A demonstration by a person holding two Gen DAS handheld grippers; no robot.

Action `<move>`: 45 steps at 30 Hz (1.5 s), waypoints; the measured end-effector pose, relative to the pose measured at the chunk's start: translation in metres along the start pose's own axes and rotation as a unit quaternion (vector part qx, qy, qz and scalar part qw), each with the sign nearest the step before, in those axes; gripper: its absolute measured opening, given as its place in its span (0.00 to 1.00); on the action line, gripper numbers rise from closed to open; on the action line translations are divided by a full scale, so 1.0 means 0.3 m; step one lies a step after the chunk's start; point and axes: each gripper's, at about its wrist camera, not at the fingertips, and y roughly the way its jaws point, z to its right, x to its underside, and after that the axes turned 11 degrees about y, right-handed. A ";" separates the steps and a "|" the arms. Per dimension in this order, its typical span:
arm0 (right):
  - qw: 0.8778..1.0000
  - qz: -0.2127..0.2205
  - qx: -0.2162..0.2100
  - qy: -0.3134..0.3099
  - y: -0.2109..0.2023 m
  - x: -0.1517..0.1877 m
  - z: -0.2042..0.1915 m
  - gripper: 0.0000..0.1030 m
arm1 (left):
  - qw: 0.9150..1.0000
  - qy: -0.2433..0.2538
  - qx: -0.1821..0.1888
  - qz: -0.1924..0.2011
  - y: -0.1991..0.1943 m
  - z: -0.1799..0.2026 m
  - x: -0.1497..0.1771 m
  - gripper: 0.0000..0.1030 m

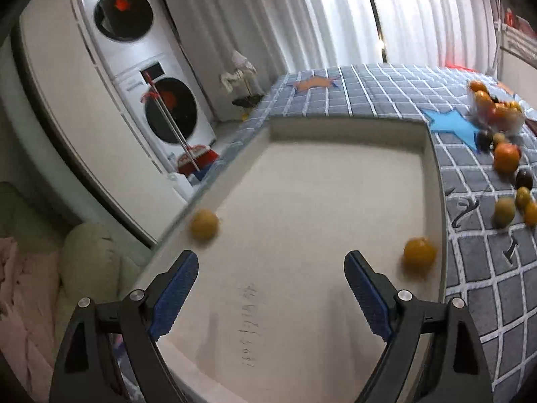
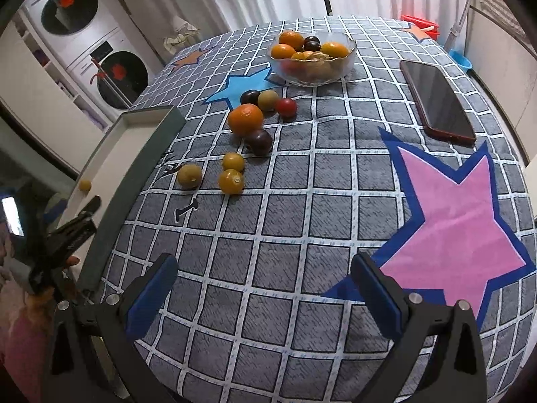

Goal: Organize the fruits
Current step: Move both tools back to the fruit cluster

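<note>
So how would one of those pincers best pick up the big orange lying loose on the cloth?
Grip the big orange across its widest middle, coming down from above. It is round, so only the middle gives both pads hold. A dark plum touches its near side and small fruits crowd behind, so the free left and right flanks probably suit the fingers best.

Right claw [image 2: 265, 288] open over cloth [image 2: 285, 208]; loose fruits [image 2: 245, 119] btwn bowl [image 2: 313, 58] & tray [image 2: 141, 117].
</note>
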 end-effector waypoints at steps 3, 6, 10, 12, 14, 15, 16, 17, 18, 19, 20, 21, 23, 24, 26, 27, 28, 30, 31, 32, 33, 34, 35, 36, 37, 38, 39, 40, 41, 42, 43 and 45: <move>1.000 0.007 0.006 0.001 -0.010 -0.010 0.011 1.00 | 1.000 -0.001 -0.016 0.006 -0.015 0.013 -0.011 0.87; 1.000 0.008 0.007 0.010 -0.008 -0.022 0.026 1.00 | 1.000 -0.012 -0.020 -0.011 -0.023 0.039 -0.011 0.87; 1.000 0.007 0.012 0.011 -0.006 -0.028 0.041 1.00 | 0.999 -0.008 -0.029 -0.014 -0.046 0.087 -0.009 0.87; 1.000 0.009 0.015 0.013 -0.013 -0.032 0.059 1.00 | 1.000 -0.005 -0.024 -0.013 -0.065 0.100 -0.010 0.87; 0.999 0.013 0.024 0.017 -0.019 -0.036 0.081 1.00 | 0.999 -0.009 -0.032 -0.002 -0.101 0.096 -0.018 0.87; 0.999 0.014 0.029 0.020 -0.017 -0.041 0.095 1.00 | 1.000 -0.015 -0.024 0.006 -0.132 0.092 -0.031 0.87; 0.999 0.013 0.033 0.027 -0.014 -0.045 0.111 1.00 | 1.000 -0.020 -0.014 0.010 -0.148 0.093 -0.042 0.87; 0.999 0.012 0.036 0.032 -0.011 -0.049 0.124 1.00 | 1.000 -0.024 0.003 0.014 -0.169 0.094 -0.057 0.87; 0.998 0.010 0.037 0.040 -0.007 -0.051 0.139 1.00 | 0.999 -0.026 0.023 0.015 -0.189 0.098 -0.072 0.87; 0.998 0.009 0.037 0.045 -0.005 -0.052 0.149 1.00 | 0.998 -0.024 0.051 0.013 -0.208 0.112 -0.091 0.87; 0.998 0.006 0.035 0.050 -0.001 -0.052 0.159 1.00 | 0.997 -0.017 0.078 0.008 -0.219 0.134 -0.107 0.87; 0.998 0.004 0.035 0.052 0.002 -0.051 0.165 1.00 | 0.995 -0.008 0.096 0.002 -0.224 0.155 -0.120 0.87; 0.998 0.002 0.039 0.052 0.006 -0.046 0.175 1.00 | 0.992 0.013 0.126 -0.009 -0.233 0.214 -0.137 0.87; 0.998 0.001 0.040 0.051 0.008 -0.042 0.181 1.00 | 0.991 0.023 0.135 -0.014 -0.236 0.247 -0.144 0.87; 0.998 0.000 0.045 0.051 0.010 -0.038 0.195 1.00 | 0.988 0.046 0.145 -0.017 -0.236 0.316 -0.151 0.87; 0.998 0.000 0.047 0.051 0.011 -0.037 0.200 1.00 | 0.988 0.059 0.140 -0.022 -0.230 0.355 -0.154 0.87; 0.997 0.000 0.051 0.050 0.012 -0.036 0.207 1.00 | 0.988 0.067 0.136 -0.026 -0.226 0.386 -0.157 0.87; 0.997 0.004 0.062 0.046 0.013 -0.034 0.217 1.00 | 0.987 0.077 0.136 -0.035 -0.211 0.427 -0.160 0.87; 0.997 0.006 0.068 0.042 0.012 -0.033 0.219 1.00 | 0.987 0.076 0.136 -0.038 -0.208 0.437 -0.161 0.87; 0.997 0.010 0.074 0.036 0.012 -0.032 0.220 1.00 | 0.987 0.074 0.137 -0.042 -0.200 0.447 -0.165 0.87; 0.996 0.013 0.079 0.029 0.011 -0.031 0.220 1.00 | 0.987 0.073 0.136 -0.044 -0.193 0.451 -0.171 0.87; 0.996 0.015 0.084 0.024 0.011 -0.029 0.221 1.00 | 0.987 0.071 0.134 -0.046 -0.185 0.453 -0.172 0.87; 0.996 0.018 0.089 0.018 0.013 -0.027 0.221 1.00 | 0.988 0.071 0.133 -0.047 -0.180 0.455 -0.172 0.87; 0.995 0.019 0.094 0.014 0.017 -0.026 0.223 1.00 | 0.988 0.071 0.131 -0.048 -0.175 0.459 -0.175 0.87; 0.995 0.019 0.095 0.013 0.019 -0.025 0.224 1.00 | 0.988 0.071 0.129 -0.048 -0.170 0.461 -0.178 0.87; 0.995 0.019 0.096 0.011 0.024 -0.026 0.226 1.00 | 0.988 0.072 0.129 -0.049 -0.166 0.460 -0.179 0.87; 0.995 0.018 0.096 0.011 0.028 -0.025 0.228 1.00 | 0.988 0.073 0.129 -0.049 -0.165 0.462 -0.179 0.87; 0.995 0.017 0.096 0.011 0.031 -0.026 0.229 1.00 | 0.988 0.075 0.129 -0.049 -0.162 0.465 -0.180 0.87; 0.995 0.017 0.095 0.010 0.035 -0.027 0.230 1.00 | 0.988 0.077 0.128 -0.050 -0.158 0.467 -0.183 0.87; 0.995 0.017 0.095 0.010 0.037 -0.028 0.231 1.00 | 0.987 0.078 0.128 -0.050 -0.153 0.469 -0.186 0.87; 0.995 0.017 0.094 0.010 0.040 -0.030 0.230 1.00 | 0.987 0.078 0.128 -0.050 -0.147 0.470 -0.190 0.87; 0.996 0.017 0.093 0.010 0.043 -0.033 0.231 1.00 | 0.988 0.080 0.125 -0.047 -0.138 0.473 -0.200 0.87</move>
